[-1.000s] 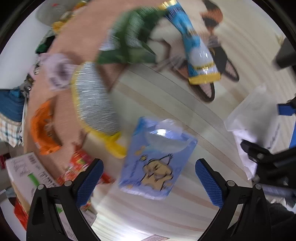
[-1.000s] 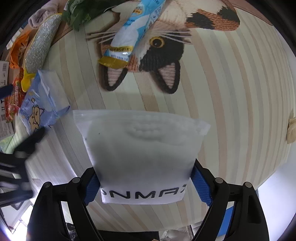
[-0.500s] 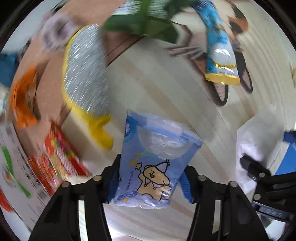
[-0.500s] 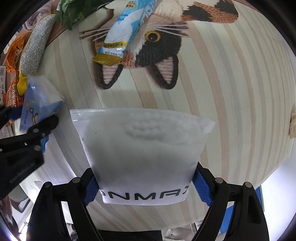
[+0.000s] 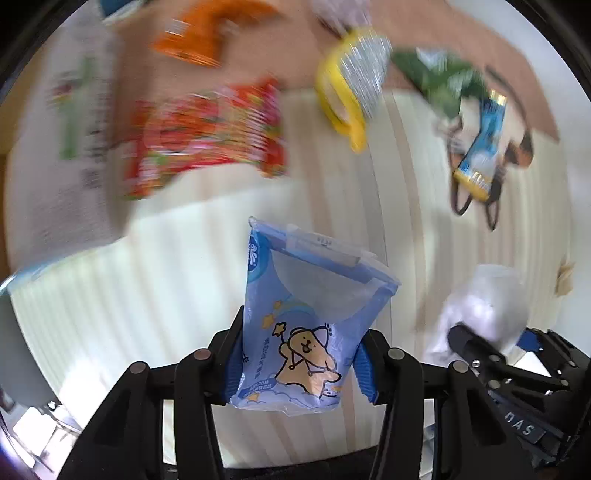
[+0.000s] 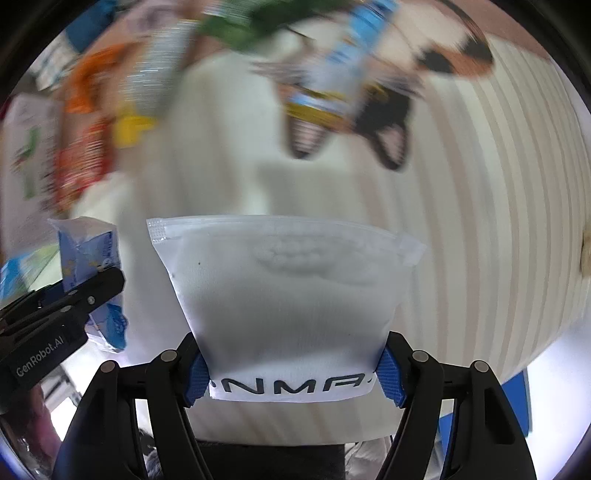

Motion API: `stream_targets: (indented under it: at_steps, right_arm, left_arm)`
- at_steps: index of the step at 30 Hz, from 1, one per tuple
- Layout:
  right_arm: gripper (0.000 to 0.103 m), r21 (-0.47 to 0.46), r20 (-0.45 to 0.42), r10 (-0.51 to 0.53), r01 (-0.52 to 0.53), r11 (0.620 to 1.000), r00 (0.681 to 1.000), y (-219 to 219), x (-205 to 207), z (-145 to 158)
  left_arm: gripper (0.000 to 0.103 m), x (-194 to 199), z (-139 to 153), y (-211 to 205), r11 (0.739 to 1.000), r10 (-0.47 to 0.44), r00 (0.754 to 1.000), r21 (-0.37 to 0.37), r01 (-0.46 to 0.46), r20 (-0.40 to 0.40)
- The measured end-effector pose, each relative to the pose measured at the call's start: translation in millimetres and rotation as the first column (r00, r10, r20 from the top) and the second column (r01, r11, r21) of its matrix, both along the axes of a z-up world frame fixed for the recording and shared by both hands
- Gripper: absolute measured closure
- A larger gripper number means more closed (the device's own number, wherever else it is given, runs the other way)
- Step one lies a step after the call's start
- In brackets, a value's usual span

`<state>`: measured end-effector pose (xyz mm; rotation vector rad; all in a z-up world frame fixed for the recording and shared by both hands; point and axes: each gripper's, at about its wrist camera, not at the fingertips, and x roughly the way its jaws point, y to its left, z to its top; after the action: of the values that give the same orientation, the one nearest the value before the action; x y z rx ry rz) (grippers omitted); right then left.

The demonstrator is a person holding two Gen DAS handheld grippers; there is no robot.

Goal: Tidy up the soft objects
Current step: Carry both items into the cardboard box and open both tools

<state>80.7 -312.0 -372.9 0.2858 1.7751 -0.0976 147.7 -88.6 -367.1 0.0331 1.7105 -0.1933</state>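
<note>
A blue tissue pack (image 5: 306, 314) with a cartoon bear hangs between the blue pads of my left gripper (image 5: 299, 365). Its jaws are closing and the pads press on the pack's sides, clear of the striped mat (image 5: 147, 295). My right gripper (image 6: 295, 373) pinches the bottom of a white zip pouch (image 6: 291, 288) with dark lettering, its jaws closing a little tighter. In the right wrist view the blue tissue pack (image 6: 88, 251) shows at the left, beside the pouch. In the left wrist view the white zip pouch (image 5: 487, 295) shows at the right.
Blurred packets lie along the mat's far side: a red snack bag (image 5: 207, 133), an orange bag (image 5: 207, 33), a silver and yellow bag (image 5: 354, 77), a green bag (image 5: 439, 81) and a blue tube pack (image 5: 480, 147) on a cat-face design (image 6: 391, 140). A printed box (image 5: 74, 129) stands at the left.
My left gripper went from wide open around the blue tissue pack to shut on it, then swung sideways and rolled with it. My right gripper rose slightly with the white pouch.
</note>
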Motion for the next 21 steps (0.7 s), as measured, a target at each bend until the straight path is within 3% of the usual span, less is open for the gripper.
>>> stream_targets:
  at_steps: [6, 10, 13, 16, 21]
  right_arm:
    - [0.028, 0.072, 0.147, 0.137, -0.149, 0.986, 0.98, 68, 30, 75]
    - [0.028, 0.102, 0.241, 0.213, -0.243, 0.965, 0.947, 154, 71, 129]
    - [0.028, 0.08, 0.286, 0.266, -0.299, 0.951, 0.921, 222, 97, 154]
    - [0.028, 0.054, 0.296, 0.297, -0.327, 0.944, 0.908, 286, 144, 156]
    - [0.028, 0.052, 0.256, 0.317, -0.34, 0.939, 0.913, 370, 206, 127]
  left_arm:
    - [0.056, 7, 98, 82, 0.987, 0.157, 0.975, -0.053, -0.151, 0.159]
    - [0.056, 35, 150, 135, 0.972, 0.231, 0.952, -0.097, -0.216, 0.198]
    - [0.056, 60, 163, 179, 0.965, 0.258, 0.942, -0.111, -0.239, 0.212]
    - [0.056, 88, 168, 228, 0.961, 0.274, 0.938, -0.097, -0.258, 0.211]
    - [0.056, 146, 127, 294, 0.952, 0.299, 0.946, -0.104, -0.288, 0.122]
